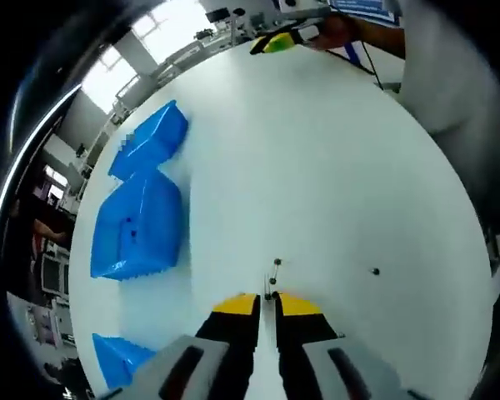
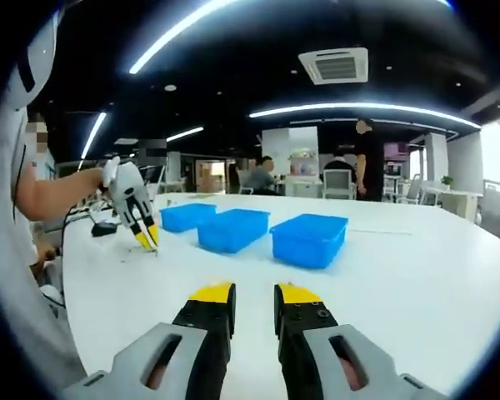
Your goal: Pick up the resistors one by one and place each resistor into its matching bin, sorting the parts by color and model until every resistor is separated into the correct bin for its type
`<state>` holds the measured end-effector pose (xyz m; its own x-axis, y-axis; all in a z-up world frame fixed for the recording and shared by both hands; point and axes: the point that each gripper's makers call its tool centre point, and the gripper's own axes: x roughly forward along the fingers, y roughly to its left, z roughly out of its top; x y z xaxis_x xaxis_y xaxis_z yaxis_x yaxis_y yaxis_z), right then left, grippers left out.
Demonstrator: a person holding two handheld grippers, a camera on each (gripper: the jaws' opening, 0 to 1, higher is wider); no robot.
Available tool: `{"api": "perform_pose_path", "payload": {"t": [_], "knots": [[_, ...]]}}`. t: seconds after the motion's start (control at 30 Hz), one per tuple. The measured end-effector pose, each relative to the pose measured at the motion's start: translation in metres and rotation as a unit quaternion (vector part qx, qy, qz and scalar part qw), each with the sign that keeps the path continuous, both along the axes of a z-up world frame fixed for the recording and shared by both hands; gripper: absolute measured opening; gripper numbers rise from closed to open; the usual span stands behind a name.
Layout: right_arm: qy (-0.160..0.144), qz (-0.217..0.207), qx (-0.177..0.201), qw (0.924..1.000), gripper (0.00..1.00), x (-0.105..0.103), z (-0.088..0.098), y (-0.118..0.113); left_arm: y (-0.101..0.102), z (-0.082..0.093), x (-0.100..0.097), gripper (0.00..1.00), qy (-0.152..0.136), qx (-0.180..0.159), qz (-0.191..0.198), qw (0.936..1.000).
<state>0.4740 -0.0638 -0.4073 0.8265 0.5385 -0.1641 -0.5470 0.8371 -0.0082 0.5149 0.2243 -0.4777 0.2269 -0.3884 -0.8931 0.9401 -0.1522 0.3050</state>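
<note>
Here, in the left gripper view, the left gripper (image 1: 267,302) has its yellow-tipped jaws narrowed on a small dark-bodied resistor with thin wire leads (image 1: 272,279) just over the round white table (image 1: 317,167). Another tiny dark resistor (image 1: 375,271) lies to its right. 3 blue plastic bins (image 1: 142,225) sit to its left.

In the right gripper view, the right gripper (image 2: 254,293) hovers above the table, jaws slightly apart and empty, with the bins ahead and the left gripper at far left.
</note>
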Motion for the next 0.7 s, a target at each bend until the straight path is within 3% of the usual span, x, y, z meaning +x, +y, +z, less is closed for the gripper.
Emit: {"api": "perform_pose_path", "payload": {"t": [0.3, 0.47, 0.7], "knots": [[0.002, 0.006, 0.000, 1.0000, 0.21, 0.0030, -0.0021, 0.0005, 0.0021, -0.0006, -0.0016, 0.08, -0.001, 0.022, -0.014, 0.9997], [0.004, 0.006, 0.001, 1.0000, 0.21, 0.0031, -0.0034, 0.0004, 0.0019, -0.0012, -0.0019, 0.08, 0.018, 0.046, -0.042, 0.9979], [0.011, -0.001, -0.002, 0.9999, 0.21, 0.0027, -0.0079, -0.0044, -0.0016, -0.0029, -0.0024, 0.08, 0.057, 0.085, -0.089, 0.9907]]}}
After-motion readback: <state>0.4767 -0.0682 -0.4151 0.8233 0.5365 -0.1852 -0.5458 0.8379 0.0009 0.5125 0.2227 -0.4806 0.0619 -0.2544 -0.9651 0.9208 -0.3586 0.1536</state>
